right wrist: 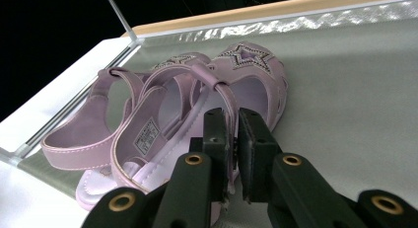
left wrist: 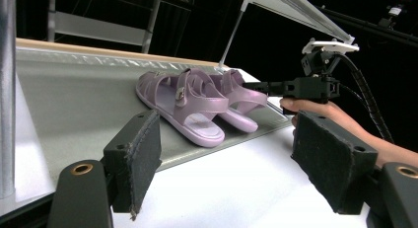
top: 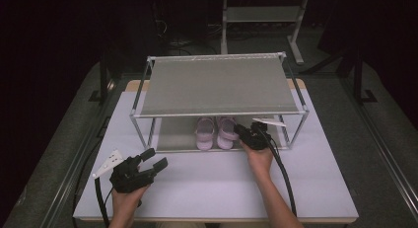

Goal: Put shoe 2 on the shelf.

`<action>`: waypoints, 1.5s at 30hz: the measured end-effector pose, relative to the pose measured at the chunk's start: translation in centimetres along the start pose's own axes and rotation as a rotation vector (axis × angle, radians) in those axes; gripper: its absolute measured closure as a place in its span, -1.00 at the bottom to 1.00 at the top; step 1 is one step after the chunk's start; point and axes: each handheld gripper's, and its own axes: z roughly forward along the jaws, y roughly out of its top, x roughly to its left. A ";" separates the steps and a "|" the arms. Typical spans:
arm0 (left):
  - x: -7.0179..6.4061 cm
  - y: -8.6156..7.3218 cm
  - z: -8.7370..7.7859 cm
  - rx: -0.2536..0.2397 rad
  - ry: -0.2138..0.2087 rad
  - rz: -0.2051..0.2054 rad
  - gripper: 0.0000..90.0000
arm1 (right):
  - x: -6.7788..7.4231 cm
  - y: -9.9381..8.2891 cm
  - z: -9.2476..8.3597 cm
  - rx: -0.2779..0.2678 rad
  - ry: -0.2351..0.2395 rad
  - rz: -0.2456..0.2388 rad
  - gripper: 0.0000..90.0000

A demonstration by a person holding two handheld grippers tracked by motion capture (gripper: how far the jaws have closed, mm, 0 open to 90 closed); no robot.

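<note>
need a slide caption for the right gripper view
Right gripper, jaws nearly closed, at the heel strap of the nearer of two lilac sandals on the grey lower shelf.

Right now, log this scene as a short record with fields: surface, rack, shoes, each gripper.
surface: white table
rack: two-tier metal shoe rack standing on the table, top shelf bare
shoes: pair of lilac sandals side by side on the lower shelf, heels toward the person
left gripper: jaws open, over the table in front of the rack, holding nothing
right gripper: jaws nearly closed on the heel strap of the right-hand sandal
</note>
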 end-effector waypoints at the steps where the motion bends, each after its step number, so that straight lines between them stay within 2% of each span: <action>1: 0.0 0.0 0.0 0.001 0.000 -0.001 -0.41 | 0.0 -0.1 0.0 0.001 0.002 0.000 0.83; 12: 0.0 0.0 -0.3 -0.002 0.002 0.000 -0.41 | 0.6 -0.3 0.4 0.008 -0.009 -0.053 0.82; 18: -0.1 -0.1 -0.2 0.001 -0.001 -0.001 -0.41 | 0.7 -0.3 0.4 0.004 -0.008 -0.065 0.80; 26: -0.1 -0.1 -0.2 -0.001 -0.003 -0.002 -0.41 | 0.9 -0.2 0.3 -0.017 0.021 -0.038 0.69; 28: -0.1 -0.1 -0.3 0.001 -0.004 0.000 -0.41 | 0.9 0.0 -0.2 -0.033 0.036 -0.032 0.71; 36: -0.3 -0.1 -0.2 0.002 -0.006 0.001 -0.41 | 0.6 0.4 -1.5 -0.037 0.057 0.002 0.71; 40: -0.3 -0.3 -0.1 0.015 -0.008 0.005 -0.41 | 0.3 0.3 -1.8 -0.025 0.057 -0.010 0.70; 45: -0.4 -0.1 -0.3 0.004 -0.006 0.009 -0.41 | 0.3 0.4 -2.2 -0.023 0.057 -0.014 0.70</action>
